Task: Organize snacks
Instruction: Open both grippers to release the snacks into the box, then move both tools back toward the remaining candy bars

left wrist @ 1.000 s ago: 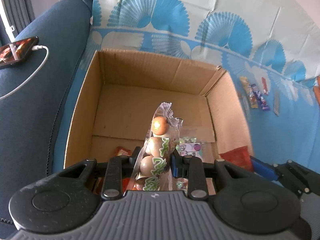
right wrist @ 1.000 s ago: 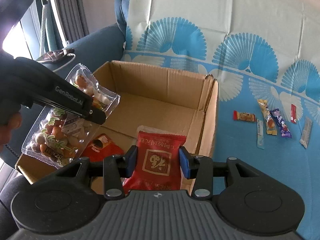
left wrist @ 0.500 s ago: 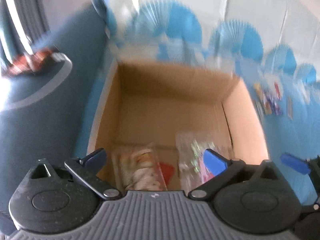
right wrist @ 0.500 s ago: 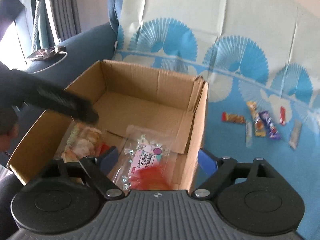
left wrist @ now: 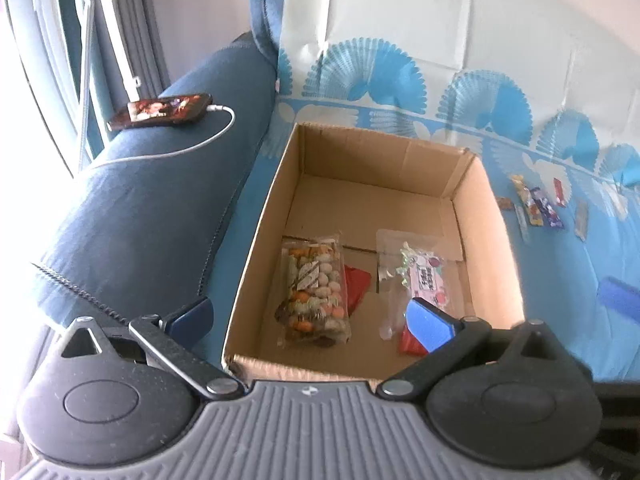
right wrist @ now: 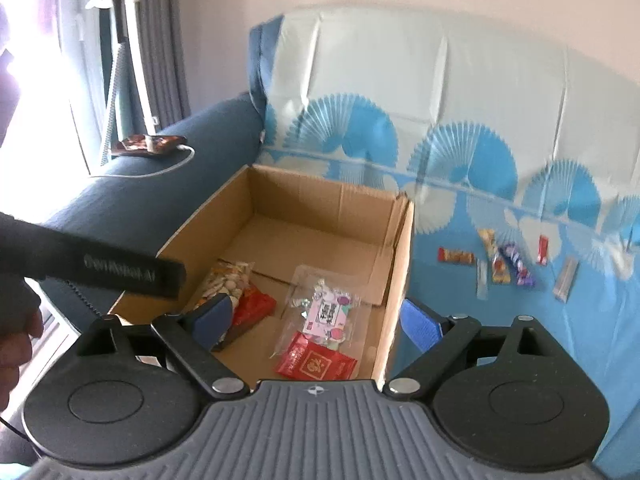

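Note:
An open cardboard box (left wrist: 256, 248) (right wrist: 400, 264) stands on a blue patterned cloth on the sofa. Inside lie a clear bag of round snacks (left wrist: 314, 292) (right wrist: 226, 282), a clear candy packet with a pink label (left wrist: 424, 276) (right wrist: 326, 312), a small red packet (left wrist: 356, 286) (right wrist: 256, 304) and a red packet with gold print (right wrist: 316, 364). My left gripper (left wrist: 310, 320) is open and empty above the box's near edge. My right gripper (right wrist: 316, 318) is open and empty above the box's near right corner. The left gripper's black arm (right wrist: 100, 270) crosses the right wrist view.
Several small wrapped snacks (left wrist: 538, 206) (right wrist: 504, 260) lie on the cloth to the right of the box. A phone on a white cable (left wrist: 160, 110) (right wrist: 150, 144) rests on the dark blue armrest at left. A window with curtains is behind it.
Both grippers opened and dropped their loads into the box: the round-snack bag from the left, the red gold-print packet from the right. Both have since pulled up and back.

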Demonstrator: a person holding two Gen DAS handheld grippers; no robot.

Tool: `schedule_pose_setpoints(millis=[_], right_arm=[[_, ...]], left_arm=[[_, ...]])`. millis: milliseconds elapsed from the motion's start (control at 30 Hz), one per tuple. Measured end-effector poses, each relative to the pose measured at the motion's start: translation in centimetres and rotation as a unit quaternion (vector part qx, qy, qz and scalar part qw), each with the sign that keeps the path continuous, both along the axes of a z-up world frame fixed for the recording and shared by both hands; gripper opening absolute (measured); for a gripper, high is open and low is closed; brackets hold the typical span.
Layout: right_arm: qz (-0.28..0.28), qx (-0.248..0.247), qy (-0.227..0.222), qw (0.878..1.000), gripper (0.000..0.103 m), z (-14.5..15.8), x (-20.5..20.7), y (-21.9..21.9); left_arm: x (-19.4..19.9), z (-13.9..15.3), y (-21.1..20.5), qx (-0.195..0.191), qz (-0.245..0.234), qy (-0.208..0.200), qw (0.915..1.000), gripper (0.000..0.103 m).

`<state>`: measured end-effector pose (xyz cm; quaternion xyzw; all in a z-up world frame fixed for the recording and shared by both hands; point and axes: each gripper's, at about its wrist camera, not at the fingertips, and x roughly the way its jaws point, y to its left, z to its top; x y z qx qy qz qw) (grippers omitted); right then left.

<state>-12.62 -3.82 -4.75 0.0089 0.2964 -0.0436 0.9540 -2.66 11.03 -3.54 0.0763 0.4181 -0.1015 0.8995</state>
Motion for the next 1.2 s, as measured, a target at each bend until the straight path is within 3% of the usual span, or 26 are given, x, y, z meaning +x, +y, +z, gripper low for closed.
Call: schedule_pose_setpoints(millis=[367, 833, 1000, 1200], right_arm=[[0.009, -0.02, -0.048, 0.999, 0.093, 2.4, -5.7, 1.5], [-0.009, -0.041, -0.106, 0.994, 0.094, 4.2, -11.9, 1.7], [-0.032, -0.026, -0.114, 0.993, 0.094, 4.4, -12.1, 0.9], [-0.076, 0.017, -0.118, 0.99, 0.095, 3.5, -11.8, -2.9]], left_arm=[[-4.9, 3.4, 0.7, -0.005, -0.009, -0.063, 0.998, 0.103], [-9.5, 5.7, -0.2, -0.014, -0.046, -0.1, 0.9938, 0.103], [-9.8, 6.5, -0.3, -0.016, -0.05, -0.109, 0.9926, 0.103], [-7.9, 6.9, -3.2, 0.016, -0.068, -0.103, 0.9922, 0.103]])
